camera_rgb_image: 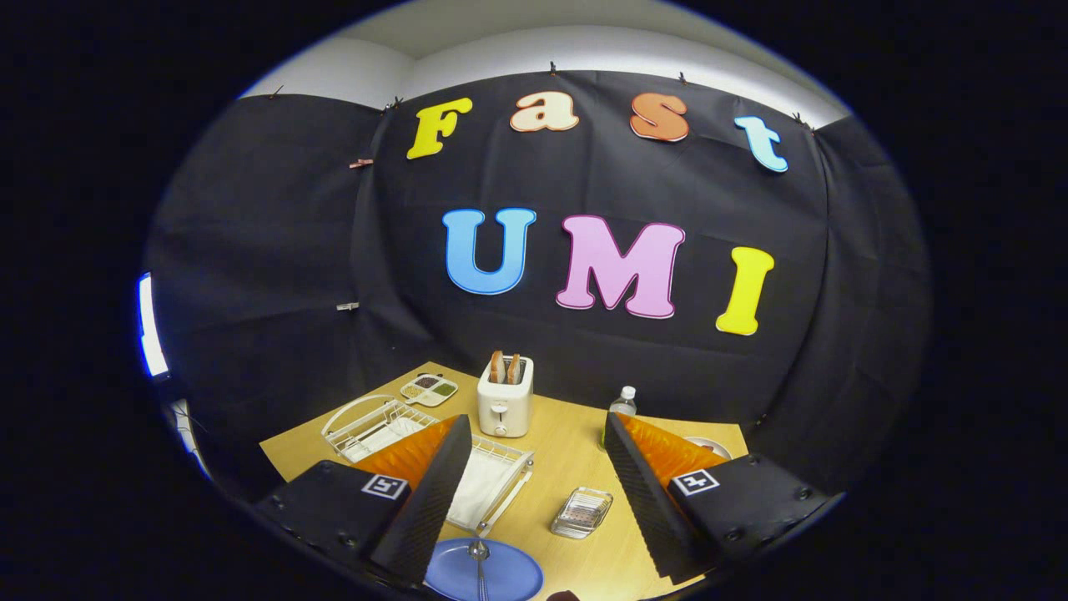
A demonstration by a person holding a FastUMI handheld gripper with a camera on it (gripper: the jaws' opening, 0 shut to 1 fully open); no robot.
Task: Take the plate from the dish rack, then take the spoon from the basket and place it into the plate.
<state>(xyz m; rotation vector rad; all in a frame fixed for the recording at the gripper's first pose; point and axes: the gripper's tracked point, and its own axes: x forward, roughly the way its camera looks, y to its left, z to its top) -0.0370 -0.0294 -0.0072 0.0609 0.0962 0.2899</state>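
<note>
Gripper (534, 484) hovers with fingers spread wide and empty above the table (576, 434), the spoon (480, 563) already lying in the blue plate (484, 574) at the near edge. Judged best now: lift away cleanly, clear of the dish rack (492, 484) and wire basket (581, 512).

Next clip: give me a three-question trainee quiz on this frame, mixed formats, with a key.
1. True or false: the spoon already lies on the blue plate.
2. Multiple choice: what stands in the white toaster? A) two slices of bread B) a fork C) nothing
3. Fill in: the tool has its fingers ____, with nothing held between them.

Key
1. True. The spoon rests on the plate, which sits on the wooden table low between the fingers.
2. A. The two slices stick up from the slots.
3. Open. The small wire basket lies on the table between the spread fingers; the white dish rack is partly behind one finger.
</note>
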